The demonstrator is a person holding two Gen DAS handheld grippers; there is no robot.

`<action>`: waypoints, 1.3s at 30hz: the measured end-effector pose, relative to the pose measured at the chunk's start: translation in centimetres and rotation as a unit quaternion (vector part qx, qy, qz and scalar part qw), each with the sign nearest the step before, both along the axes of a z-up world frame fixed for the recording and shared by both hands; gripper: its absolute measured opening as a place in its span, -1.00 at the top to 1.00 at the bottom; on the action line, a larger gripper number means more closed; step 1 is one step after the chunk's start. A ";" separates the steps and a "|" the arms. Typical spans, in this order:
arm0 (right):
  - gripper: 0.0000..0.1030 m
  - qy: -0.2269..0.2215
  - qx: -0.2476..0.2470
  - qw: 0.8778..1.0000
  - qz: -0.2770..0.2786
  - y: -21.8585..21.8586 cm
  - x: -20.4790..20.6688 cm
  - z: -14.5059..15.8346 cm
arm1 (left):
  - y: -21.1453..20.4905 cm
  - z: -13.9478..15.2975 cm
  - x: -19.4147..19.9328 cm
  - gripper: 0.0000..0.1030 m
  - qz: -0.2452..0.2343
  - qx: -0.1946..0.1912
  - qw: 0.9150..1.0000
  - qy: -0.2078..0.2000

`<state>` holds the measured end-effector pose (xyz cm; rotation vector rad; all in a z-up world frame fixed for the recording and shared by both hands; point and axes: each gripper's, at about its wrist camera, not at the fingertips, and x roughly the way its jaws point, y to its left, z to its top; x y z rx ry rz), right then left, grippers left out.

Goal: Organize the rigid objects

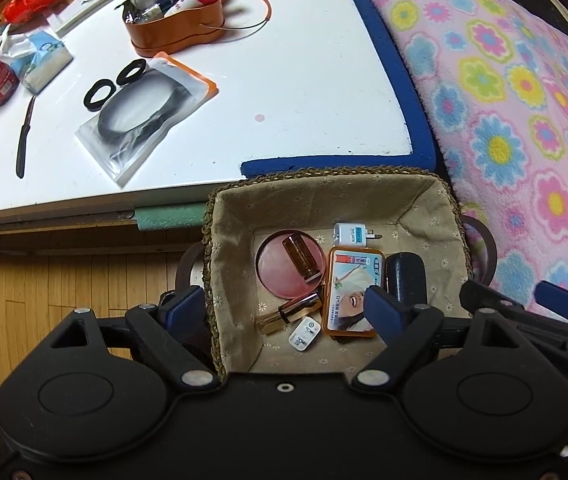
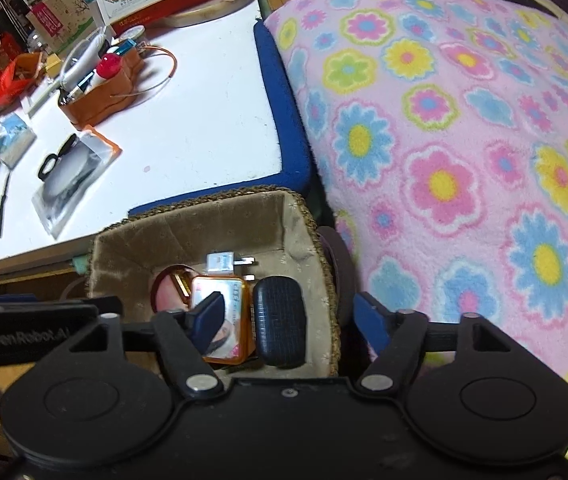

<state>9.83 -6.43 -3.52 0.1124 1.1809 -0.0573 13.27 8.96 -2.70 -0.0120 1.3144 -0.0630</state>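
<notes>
Left wrist view: the left gripper [image 1: 284, 308] is held with its jaws spread wide over a cloth-lined basket [image 1: 416, 196], nothing gripped, one blue pad outside the basket's left wall. Inside are seen a pink round compact [image 1: 274, 276] with a brown bottle [image 1: 302, 258] on it, an orange case [image 1: 350, 292], a dark case [image 2: 280, 316], two white plugs and a gold lipstick [image 1: 288, 314]. The right gripper [image 2: 290, 316] is likewise parted and empty above the dark case.

White table [image 1: 304, 80], orange tin [image 1: 172, 32], bagged black rings [image 1: 144, 116], knife [image 1: 25, 140], tissue pack [image 1: 42, 62]
</notes>
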 end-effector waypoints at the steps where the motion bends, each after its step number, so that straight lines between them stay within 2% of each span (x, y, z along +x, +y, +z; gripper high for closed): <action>1: -0.57 0.001 -0.004 1.000 -0.001 0.0 0.0 0.0 | 0.0 0.0 -0.1 -0.60 0.000 0.000 1.000 0.001; 10: -0.64 0.002 0.002 1.000 -0.011 -0.8 -0.7 0.5 | -0.2 0.8 -0.5 -0.60 -0.002 -0.009 1.000 -0.006; 17: -0.68 -0.014 -0.003 1.000 -0.015 -1.3 -1.9 1.7 | -0.9 2.8 -1.7 -0.60 -0.011 -0.005 0.998 -0.057; 20: -0.68 -0.021 -0.006 1.000 -0.015 -1.4 -2.5 2.3 | -0.8 3.2 -2.2 -0.61 -0.001 -0.009 0.998 -0.061; 25: -0.68 -0.047 -0.004 0.999 -0.019 -1.9 -3.9 3.7 | 0.1 3.8 -3.2 -0.71 0.024 -0.039 0.997 -0.068; 28: -0.76 -0.065 0.002 0.998 -0.019 -2.1 -5.2 4.5 | 0.0 4.6 -4.2 -0.81 0.038 -0.017 0.995 -0.092; 29: -0.89 -0.071 -0.001 0.997 -0.017 -2.1 -5.6 4.8 | -0.1 4.8 -4.5 -0.83 0.040 -0.011 0.994 -0.102; 31: -1.00 -0.088 -0.009 0.996 -0.013 -2.1 -6.4 5.4 | -0.5 5.3 -5.3 -0.86 0.036 -0.002 0.992 -0.118; 36: -1.00 -0.100 -0.050 0.994 -0.002 -2.3 -8.5 6.5 | -1.6 5.4 -7.5 -0.89 0.030 -0.009 0.990 -0.140; 39: -1.00 -0.082 -0.083 0.993 -0.004 -2.5 -9.6 6.4 | -2.5 5.2 -8.8 -0.90 0.023 -0.017 0.990 -0.141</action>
